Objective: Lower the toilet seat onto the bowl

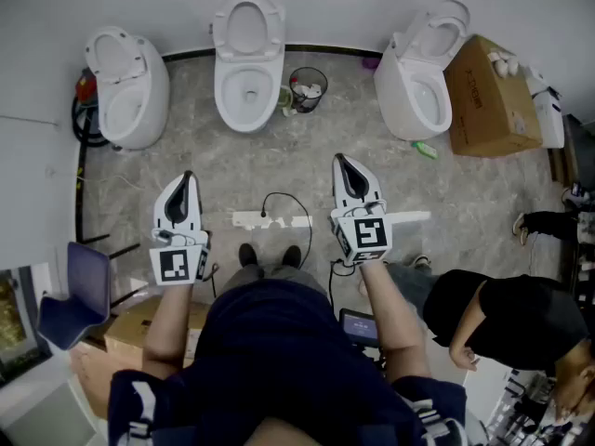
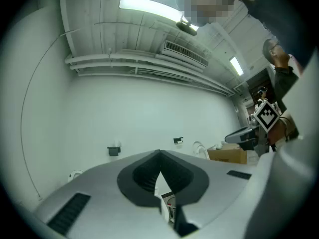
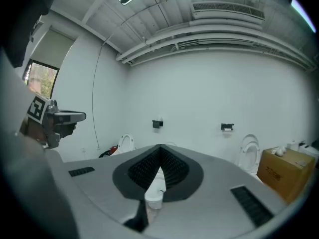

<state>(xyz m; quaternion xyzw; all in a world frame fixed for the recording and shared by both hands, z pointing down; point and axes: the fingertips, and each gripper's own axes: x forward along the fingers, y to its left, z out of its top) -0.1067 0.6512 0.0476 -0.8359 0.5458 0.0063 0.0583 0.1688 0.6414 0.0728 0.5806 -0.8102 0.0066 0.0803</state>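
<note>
Standing in a row against the far wall: three white toilets on a grey stone-patterned floor [image 1: 204, 170].

Middle toilet [image 1: 248, 121] is sitting straight ahead of the person. Its toilet seat [image 1: 248, 24] is standing raised and leaning back toward the wall, and the bowl [image 1: 248, 82] is lying open below it.

The left claw [image 1: 188, 179] is holding its jaws pressed together on nothing and hanging over bare floor, well apart from the seat. The right claw [image 1: 340, 163] is likewise keeping its tips meeting, carrying nothing, and is also well short of the toilet.

Lying in the path:
- A white power strip [image 1: 270, 219] is lying across the floor between the person's shoes [image 1: 270, 254] and the middle toilet, with a black cable [image 1: 290, 199] looping up from it.
- A black wastebasket [image 1: 308, 89] is standing just beside the middle toilet on its right, holding litter.

Standing around:
- The left toilet [image 1: 130, 91] is sitting near the side wall, with a red item and black hose [image 1: 85, 96] wedged between the two.
- The right toilet [image 1: 418, 86] is sitting with a cardboard box [image 1: 488, 100] just beside it and a green bottle [image 1: 426, 150] lying on the floor in front.
- A blue chair [image 1: 79, 291] is standing at lower left, with a second carton [image 1: 139, 328] next to it.
- Another person [image 1: 507, 323] in black is bending at lower right.
</note>
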